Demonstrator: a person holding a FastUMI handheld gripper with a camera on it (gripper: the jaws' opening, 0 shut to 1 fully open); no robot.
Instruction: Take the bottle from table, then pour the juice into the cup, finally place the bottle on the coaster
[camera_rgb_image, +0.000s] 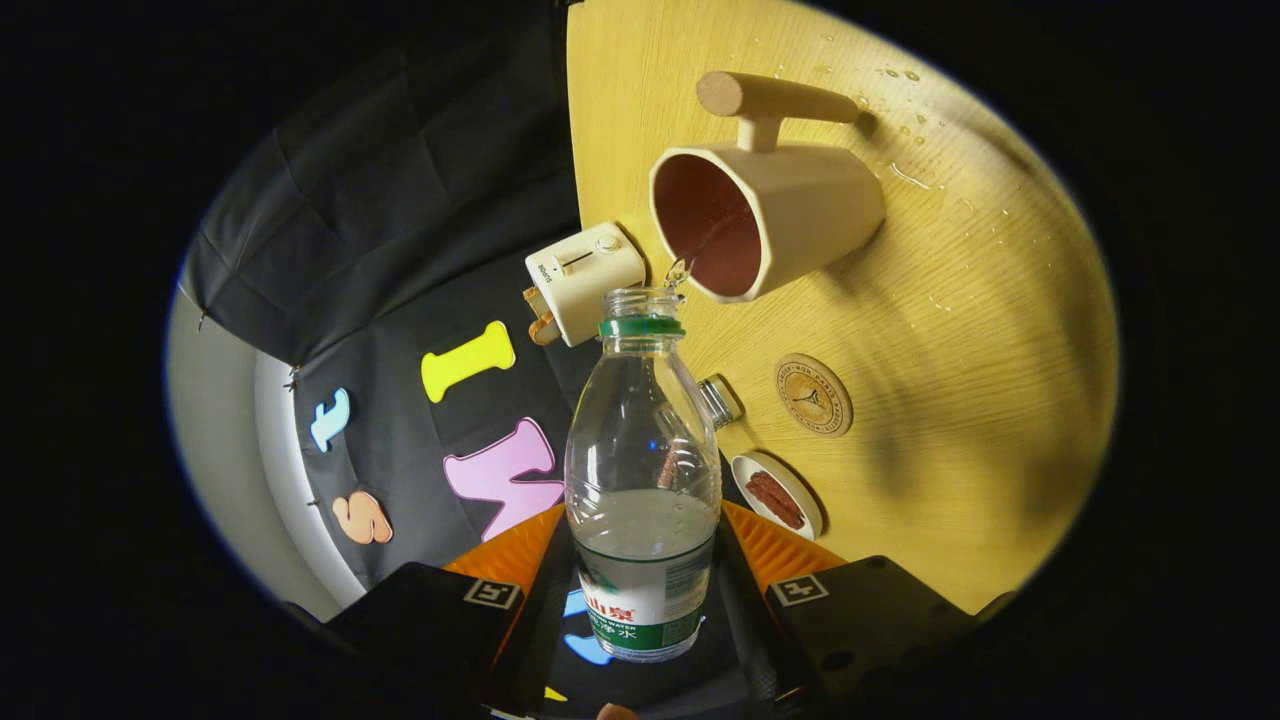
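Note:
A clear plastic bottle (642, 470) with a green neck ring and no cap sits between my fingers, and the gripper (642, 590) is shut on its labelled lower part. The whole view is rolled, so the bottle is tipped over the table. Its open mouth is right at the rim of a cream cup (765, 215) with a dark red inside and a wooden handle. A thin stream of clear liquid runs from the mouth into the cup. A round wooden coaster (813, 395) lies on the table beside the bottle's shoulder.
A cream toaster (583, 280) stands at the edge of the wooden table (980, 380). A small glass jar (720, 400) and a white dish of reddish-brown pieces (778, 493) lie near the coaster. Water drops dot the table past the cup.

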